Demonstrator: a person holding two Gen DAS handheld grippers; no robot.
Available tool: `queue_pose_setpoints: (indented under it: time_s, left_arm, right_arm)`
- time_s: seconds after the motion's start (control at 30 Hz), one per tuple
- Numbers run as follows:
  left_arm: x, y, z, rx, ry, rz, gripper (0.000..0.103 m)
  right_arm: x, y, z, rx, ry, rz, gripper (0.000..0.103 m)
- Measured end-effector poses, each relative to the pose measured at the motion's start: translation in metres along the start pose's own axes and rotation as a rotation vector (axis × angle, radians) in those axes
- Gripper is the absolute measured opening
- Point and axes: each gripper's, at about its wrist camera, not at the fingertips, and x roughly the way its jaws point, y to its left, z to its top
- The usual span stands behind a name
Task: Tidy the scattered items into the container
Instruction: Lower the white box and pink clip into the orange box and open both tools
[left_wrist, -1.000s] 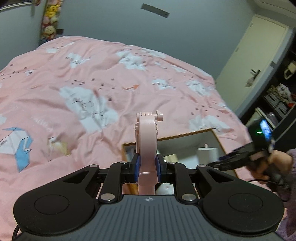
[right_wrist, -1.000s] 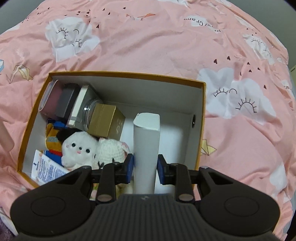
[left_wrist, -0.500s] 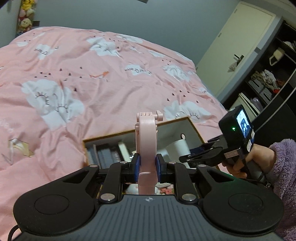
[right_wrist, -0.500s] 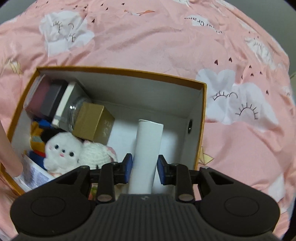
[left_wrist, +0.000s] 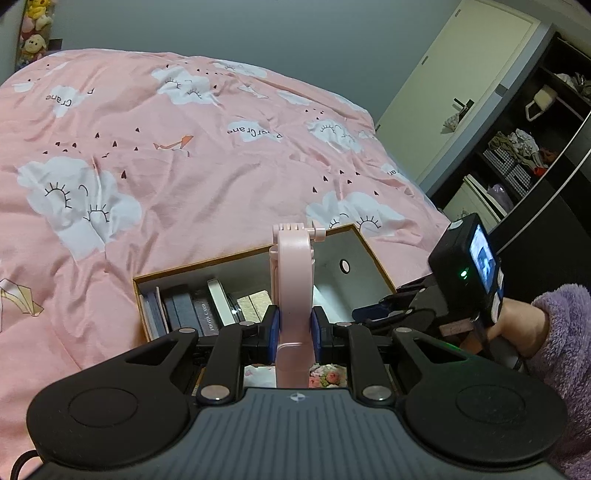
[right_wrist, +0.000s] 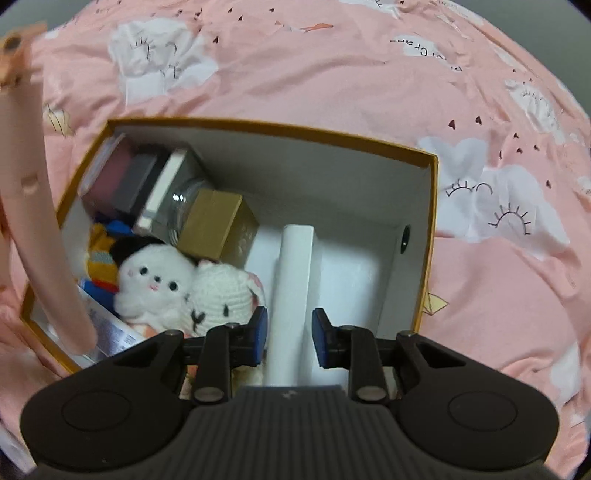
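Left gripper (left_wrist: 294, 329): closed on a pink handle (left_wrist: 294, 280), both blue pads (left_wrist: 272, 328) pressed against its sides. The handle stands upright between the fingers, its hinged top rising above the far rim of the box (left_wrist: 243, 258). The box sits directly ahead of and below this gripper, on the pink bedspread (left_wrist: 147, 147).

Right gripper (right_wrist: 289, 331): jaws set apart, with a visible gap between each pad and the white tube (right_wrist: 293, 291) that lies between them. The tube rests on the box floor, pointing away from the gripper toward the far wall.

Box contents to the left of the right gripper: a white plush toy (right_wrist: 155, 280) touching a white knitted toy (right_wrist: 221, 295), a gold carton (right_wrist: 218, 225) behind them, a glass jar (right_wrist: 181, 210) and dark cases (right_wrist: 125, 181) in the far left corner.

The pink handle also appears at the left edge of the right wrist view, over the box's near left corner.
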Motion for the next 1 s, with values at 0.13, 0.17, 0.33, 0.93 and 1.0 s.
queue_pose_setpoints:
  time_s: [0.13,0.17,0.33,0.93,1.0]
  left_arm:
    - [0.008,-0.006,0.007,0.001,0.007,-0.021,0.020]
    - [0.010,-0.009,0.009,0.002,0.009,-0.030,0.020]
    - [0.039,-0.025,0.023,-0.012,0.038,-0.093,0.020]
    - [0.162,-0.041,0.023,-0.264,0.171,-0.115,0.020]
    - [0.169,-0.040,0.021,-0.274,0.189,-0.100,0.020]
  right_arm:
    - [-0.002,-0.009,-0.005,0.035,0.003,0.009,0.022]
    - [-0.007,-0.011,-0.007,0.048,-0.018,0.012,0.022]
    - [-0.049,-0.028,-0.027,0.094,-0.134,-0.042,0.022]
    - [-0.078,-0.072,-0.067,0.192,-0.251,-0.063,0.022]
    - [-0.074,-0.072,-0.067,0.199,-0.250,-0.054,0.022]
